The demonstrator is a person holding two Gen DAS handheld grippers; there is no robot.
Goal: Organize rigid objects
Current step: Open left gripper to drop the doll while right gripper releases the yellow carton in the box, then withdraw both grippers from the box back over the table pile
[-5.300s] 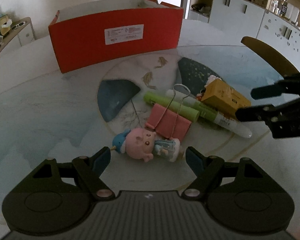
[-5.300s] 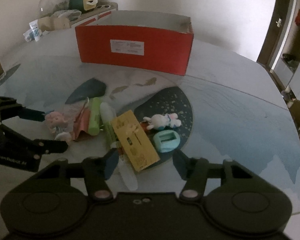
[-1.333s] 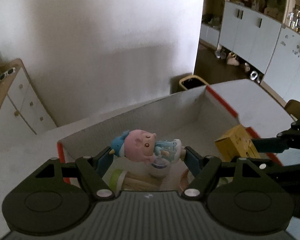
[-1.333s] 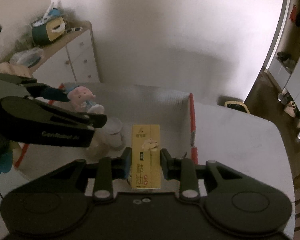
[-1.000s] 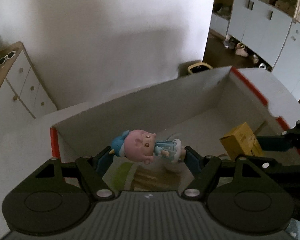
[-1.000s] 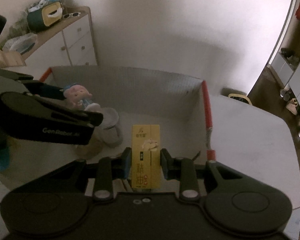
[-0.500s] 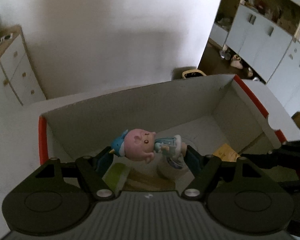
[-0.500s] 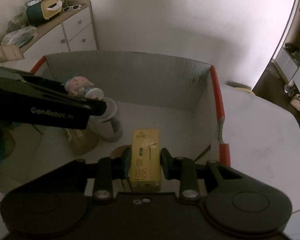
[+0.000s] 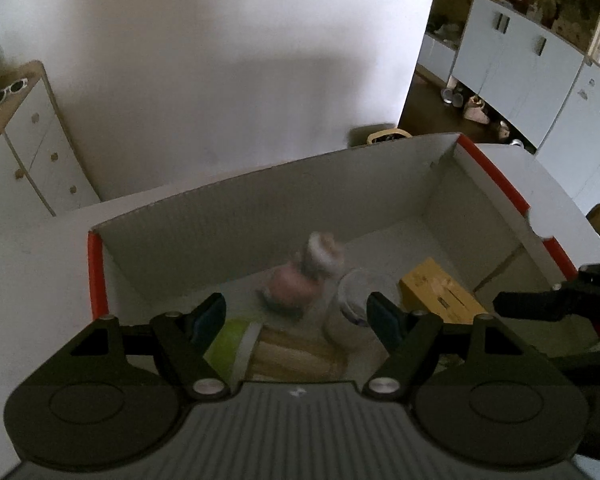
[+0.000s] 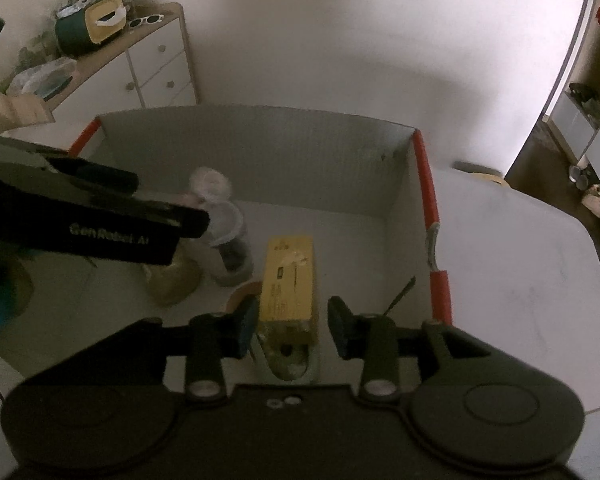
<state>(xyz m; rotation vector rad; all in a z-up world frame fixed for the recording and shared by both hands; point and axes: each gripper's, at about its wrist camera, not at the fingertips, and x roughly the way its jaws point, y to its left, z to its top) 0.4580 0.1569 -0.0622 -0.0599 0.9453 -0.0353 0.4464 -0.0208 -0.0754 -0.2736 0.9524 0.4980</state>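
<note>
The left gripper point(image 9: 296, 314) has its fingers wide apart with nothing between them. Just past them the pink doll point(image 9: 290, 290) shows as a blur inside the red box point(image 9: 96, 264), low against the floor beside a pale cup point(image 9: 356, 296); whether it has come to rest cannot be told from the blur. Nearer the camera lie a green roll point(image 9: 230, 340) and something tan, partly hidden by the gripper body.

The right gripper point(image 10: 292, 320) is opening its jaws. The yellow carton point(image 10: 290, 280) lies flat on the box floor between them, and there is a gap on both sides, so the pads no longer press on it. Its near end sits just over a pale object that I cannot identify.

Judging from this, both pieces carried by the grippers are now in the box, together with several earlier ones, so this drop is as good as done. What is left on the table outside the box is not in view, so I cannot say how much sorting remains. The likely next step is to lift both grippers clear of the box walls.
</note>
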